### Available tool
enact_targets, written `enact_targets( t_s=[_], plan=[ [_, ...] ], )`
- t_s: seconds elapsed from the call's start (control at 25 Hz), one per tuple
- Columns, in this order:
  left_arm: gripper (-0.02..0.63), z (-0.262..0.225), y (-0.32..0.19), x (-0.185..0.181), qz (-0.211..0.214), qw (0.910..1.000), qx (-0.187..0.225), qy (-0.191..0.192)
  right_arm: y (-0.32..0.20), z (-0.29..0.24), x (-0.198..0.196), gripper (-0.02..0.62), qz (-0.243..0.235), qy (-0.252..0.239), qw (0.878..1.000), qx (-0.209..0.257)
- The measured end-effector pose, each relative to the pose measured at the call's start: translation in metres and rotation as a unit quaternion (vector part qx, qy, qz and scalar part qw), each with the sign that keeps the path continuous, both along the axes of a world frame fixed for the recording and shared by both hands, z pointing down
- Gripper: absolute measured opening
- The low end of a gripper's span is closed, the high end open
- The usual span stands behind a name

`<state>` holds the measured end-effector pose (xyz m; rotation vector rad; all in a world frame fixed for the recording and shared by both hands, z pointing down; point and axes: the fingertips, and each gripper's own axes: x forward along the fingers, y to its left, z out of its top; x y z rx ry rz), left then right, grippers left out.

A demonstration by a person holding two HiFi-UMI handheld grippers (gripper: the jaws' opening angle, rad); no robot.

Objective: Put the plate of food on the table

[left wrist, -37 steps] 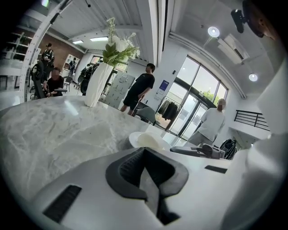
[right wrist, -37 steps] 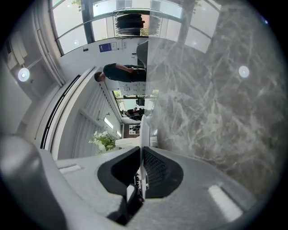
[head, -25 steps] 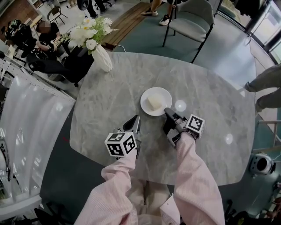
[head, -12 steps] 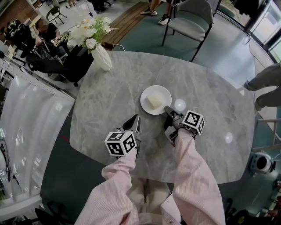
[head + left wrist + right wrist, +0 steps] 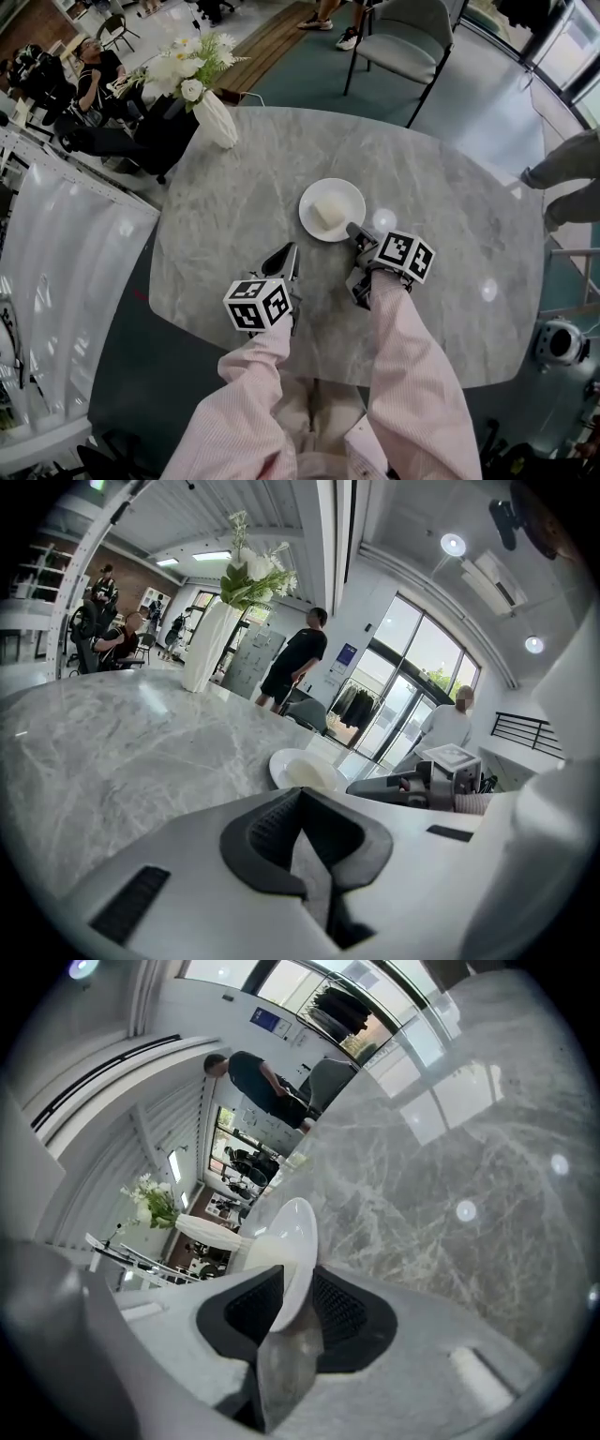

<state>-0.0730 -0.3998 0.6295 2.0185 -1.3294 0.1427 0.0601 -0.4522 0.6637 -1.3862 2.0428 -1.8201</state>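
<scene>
The white plate [image 5: 349, 192] sat flat on the grey marble bench [image 5: 234, 197], a little above the middle of the head view, with a pale block of food [image 5: 328, 216] on it. The right tongs [image 5: 354, 231] reached up from the lower right to the plate's lower right edge. In the right gripper view the rim of the plate [image 5: 291, 1232] stood between the two dark pads of the right tongs [image 5: 286, 1312]. Those jaws had just been opening, and the grip looked released, with a gap showing on at least one side of the rim.

The left tongs [image 5: 289, 253] lay lower left of the plate, apart from it and pointing up the frame. In the left gripper view the left tongs [image 5: 305, 803] were clenched, pads together with nothing between them, and the plate [image 5: 302, 769] lay beyond the tips.

A white vase [image 5: 218, 122] of pale flowers [image 5: 192, 70] stood at the bench's upper left edge. A grey chair [image 5: 403, 47] stood beyond the far edge.
</scene>
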Motion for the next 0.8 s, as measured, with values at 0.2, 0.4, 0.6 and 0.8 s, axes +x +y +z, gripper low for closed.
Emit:
enact_targets(
  t_s=[0.2,0.4,0.6,0.8],
  plan=[
    [-0.008,-0.002,0.002,0.002,0.001,1.0000,0.000,0.000,0.003,0.001,0.001,0.108,0.011,0.025,1.000,-0.006],
    [-0.008,-0.002,0.004,0.000,0.002,1.0000,0.001,0.000,0.004,0.001,0.006,0.147,0.019,0.066,0.998,0.001],
    [-0.008,-0.004,0.004,0.000,0.002,1.0000,0.003,0.003,0.005,-0.004,0.006,0.147,0.018,0.056,0.998,0.005],
    [-0.008,-0.014,0.010,-0.001,0.006,0.9999,0.012,0.009,0.015,-0.018,0.001,0.131,-0.005,0.040,0.999,0.030]
  ],
)
